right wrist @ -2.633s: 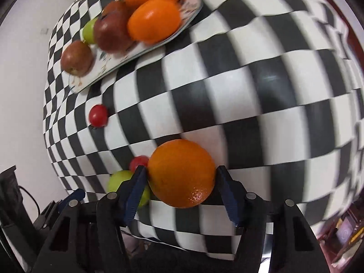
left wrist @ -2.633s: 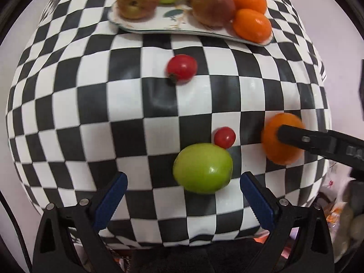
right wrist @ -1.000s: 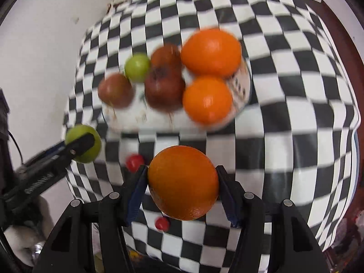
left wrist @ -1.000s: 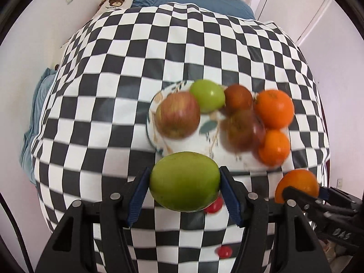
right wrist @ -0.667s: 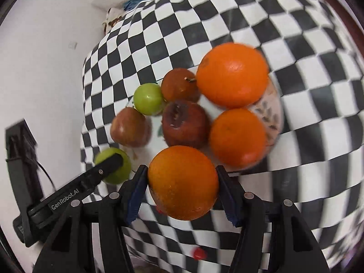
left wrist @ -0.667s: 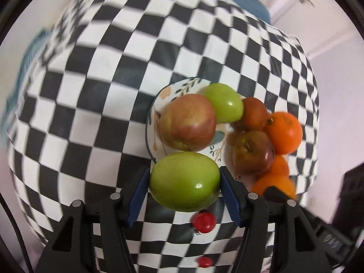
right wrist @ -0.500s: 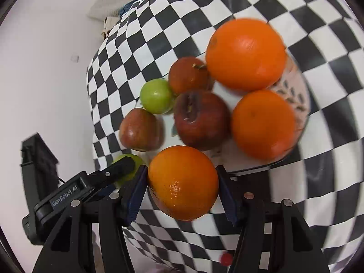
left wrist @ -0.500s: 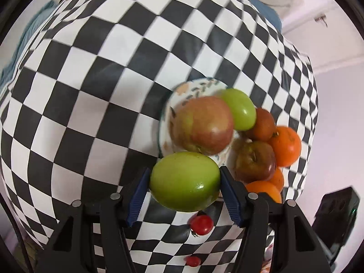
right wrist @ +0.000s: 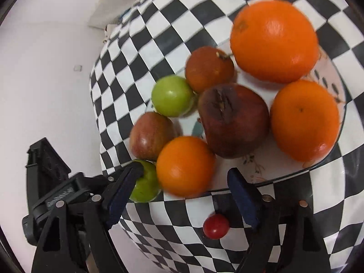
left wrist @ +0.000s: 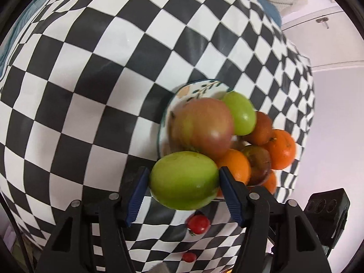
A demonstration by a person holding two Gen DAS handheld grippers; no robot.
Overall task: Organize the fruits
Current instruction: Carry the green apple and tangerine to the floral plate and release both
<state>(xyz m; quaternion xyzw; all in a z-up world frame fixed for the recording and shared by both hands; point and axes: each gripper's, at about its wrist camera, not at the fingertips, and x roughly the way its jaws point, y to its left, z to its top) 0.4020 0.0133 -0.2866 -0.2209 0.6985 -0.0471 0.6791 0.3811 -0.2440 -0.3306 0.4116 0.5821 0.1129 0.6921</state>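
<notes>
At the plate's seven o'clock edge, the left hand-held gripper [left wrist: 184, 183] grasps a smooth, glossy round green apple [left wrist: 183, 180], not yet set down. Beside it, the right hand-held gripper [right wrist: 185, 182] has just been opening; its jaws stand clear of the dimpled round orange [right wrist: 185, 166], resting on the floral ceramic plate [right wrist: 257, 170]. Next, I judge: release the apple, then fetch the small red cherry tomato [right wrist: 215, 226] off the checkered surface [right wrist: 227, 250].

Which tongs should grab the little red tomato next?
Right. The right tongs have just been opening, the orange loose between them on the plate, and the tomato lies close by. The left tongs grip the green fruit.
</notes>
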